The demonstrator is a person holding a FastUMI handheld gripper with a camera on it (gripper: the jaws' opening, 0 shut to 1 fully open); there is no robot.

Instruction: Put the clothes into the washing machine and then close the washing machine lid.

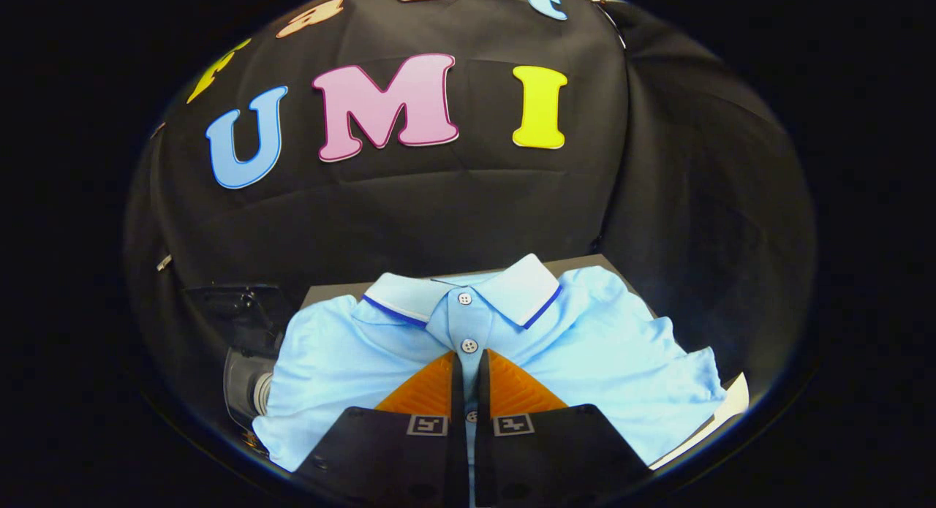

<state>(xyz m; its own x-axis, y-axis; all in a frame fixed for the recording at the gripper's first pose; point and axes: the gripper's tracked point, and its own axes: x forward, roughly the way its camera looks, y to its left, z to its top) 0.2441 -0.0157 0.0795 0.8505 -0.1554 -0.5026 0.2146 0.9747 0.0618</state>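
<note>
gripper (pixel 469 362) sits low over the polo shirt (pixel 585 347), fingers nearly together, just a thin slit between them. That slit lines up w/ the shirt's button placket (pixel 468 325); a sliver of fabric shows in the gap, but can't tell if both fingers actually press on it or just hover over the cloth, so grip unconfirmed

shirt: light blue, short sleeve, laid flat face up on a table (pixel 333 292), collar (pixel 512 285) away from the fingers, white w/ dark blue edge trim. Two white buttons (pixel 469 345) visible just ahead of the fingertips, one at the collar, one lower on the placket; a third partly seen in the slit between the fingers. Sleeves spread to both sides, right one rumpled near the table edge. Fabric mostly smooth, few wrinkles on the right side

left of the shirt, partly under its sleeve edge: a clear/grey plastic unit w/ a round part (pixel 252 387), dark and dim, probably the washing machine (pixel 245 332) but can't confirm; lid state not readable. Shirt is on the table, not in it

white sheet (pixel 735 398) pokes out from under the shirt at the right corner
</note>
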